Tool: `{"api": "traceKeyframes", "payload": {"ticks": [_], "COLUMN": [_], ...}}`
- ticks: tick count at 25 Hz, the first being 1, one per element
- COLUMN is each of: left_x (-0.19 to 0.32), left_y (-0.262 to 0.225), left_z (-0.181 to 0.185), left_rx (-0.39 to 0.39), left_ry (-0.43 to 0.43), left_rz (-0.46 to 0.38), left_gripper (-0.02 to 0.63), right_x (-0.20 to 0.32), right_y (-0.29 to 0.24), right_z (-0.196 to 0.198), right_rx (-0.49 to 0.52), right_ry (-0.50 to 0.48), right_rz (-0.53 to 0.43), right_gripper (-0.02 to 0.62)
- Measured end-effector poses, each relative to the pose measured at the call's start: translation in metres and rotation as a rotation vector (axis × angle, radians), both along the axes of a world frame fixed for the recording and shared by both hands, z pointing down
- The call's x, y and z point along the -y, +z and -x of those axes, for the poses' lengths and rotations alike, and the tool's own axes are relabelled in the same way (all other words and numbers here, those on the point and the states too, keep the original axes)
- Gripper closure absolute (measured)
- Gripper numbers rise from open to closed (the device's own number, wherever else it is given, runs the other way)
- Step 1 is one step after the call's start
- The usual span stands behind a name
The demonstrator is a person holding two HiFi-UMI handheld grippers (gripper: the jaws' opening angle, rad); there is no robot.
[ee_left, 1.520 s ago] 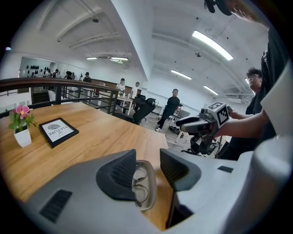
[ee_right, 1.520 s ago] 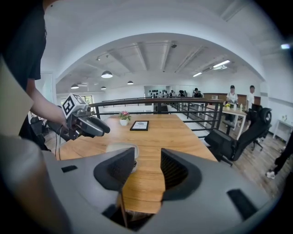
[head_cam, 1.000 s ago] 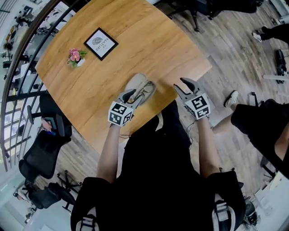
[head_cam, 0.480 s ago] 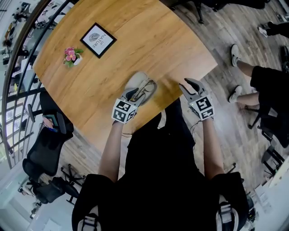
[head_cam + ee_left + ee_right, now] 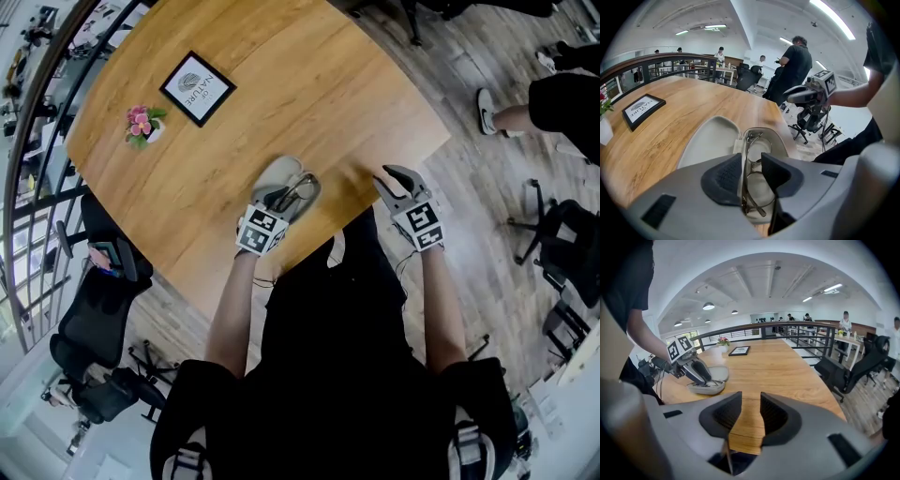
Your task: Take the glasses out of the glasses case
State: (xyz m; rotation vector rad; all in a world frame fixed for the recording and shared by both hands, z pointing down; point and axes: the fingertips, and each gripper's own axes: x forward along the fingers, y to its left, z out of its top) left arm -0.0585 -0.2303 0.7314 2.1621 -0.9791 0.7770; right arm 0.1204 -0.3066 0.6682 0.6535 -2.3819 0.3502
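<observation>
Metal glasses | lengthwise in case, along left hand-held gripper (jaws closing astride, unclamped)

Wooden table, framed print, small pink flowers, perhaps potted, black office chair, plank floor

The table is mostly bare wood. From the open glasses case, the way is clear at 12 and 1 o'clock. At 10 o'clock, well apart, stand a picture frame and a small flower pot. Black chairs stand on the floor at 8 o'clock.
</observation>
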Motion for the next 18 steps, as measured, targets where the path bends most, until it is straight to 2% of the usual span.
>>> {"api": "traceKeyframes", "payload": {"ticks": [10,18], "left_x": [0.006,0.001], "left_y": [0.013,0.011], "left_z": [-0.005,-0.004], "left_rx": [0.048,0.060], "left_ry": [0.006,0.023], "left_rz": [0.024,0.014], "left_gripper": [0.551,0.572], "right_x": [0.001,0.005], "right_y": [0.003,0.001], "right_z": [0.004,-0.001], "right_rx": [-0.003,0.004], "right_ry": [-0.020,-0.006], "right_rz": [0.010,0.006], "right_gripper": [0.463,0.463]}}
